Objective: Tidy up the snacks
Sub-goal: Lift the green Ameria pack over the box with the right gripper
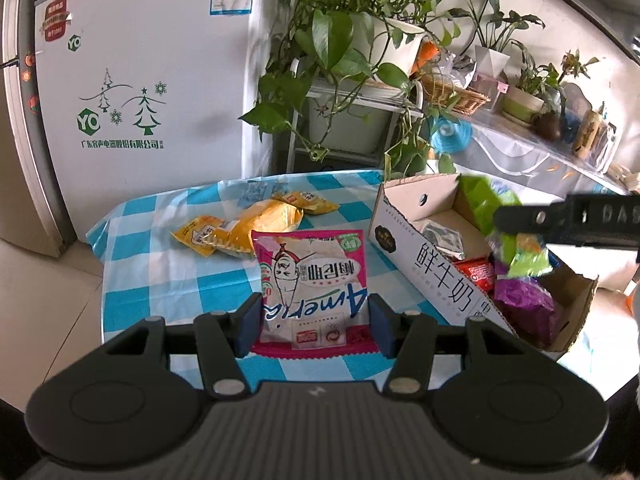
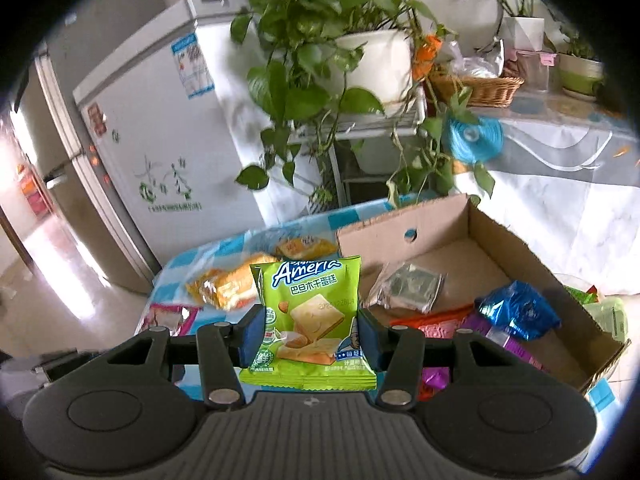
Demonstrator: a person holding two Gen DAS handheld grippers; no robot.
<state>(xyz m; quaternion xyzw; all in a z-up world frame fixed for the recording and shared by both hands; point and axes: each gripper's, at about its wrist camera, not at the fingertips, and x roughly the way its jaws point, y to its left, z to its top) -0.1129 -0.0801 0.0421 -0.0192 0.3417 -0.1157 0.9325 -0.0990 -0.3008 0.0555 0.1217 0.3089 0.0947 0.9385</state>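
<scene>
— Two packets, one per hand. What's under them?

— My left fingers (image 1: 314,326) pinch a pink snack packet (image 1: 314,294) above the surface (image 1: 224,280), which wears a blue-and-white checked cloth; yellow packets (image 1: 248,226) lie farther back. My right fingers (image 2: 311,340) pinch a green snack packet (image 2: 312,320) beside the cardboard box (image 2: 472,236) of wrappers.

— And the room?

— White fridge (image 1: 140,80), potted plants (image 1: 360,20), wicker basket (image 1: 456,94).

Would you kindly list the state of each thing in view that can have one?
Left gripper: shut on pink packet, held upside down.
Right gripper: shut on green packet, upright.
Box: open, partly filled with snacks.
Yellow packets: loose on table.
Fridge: closed.
</scene>
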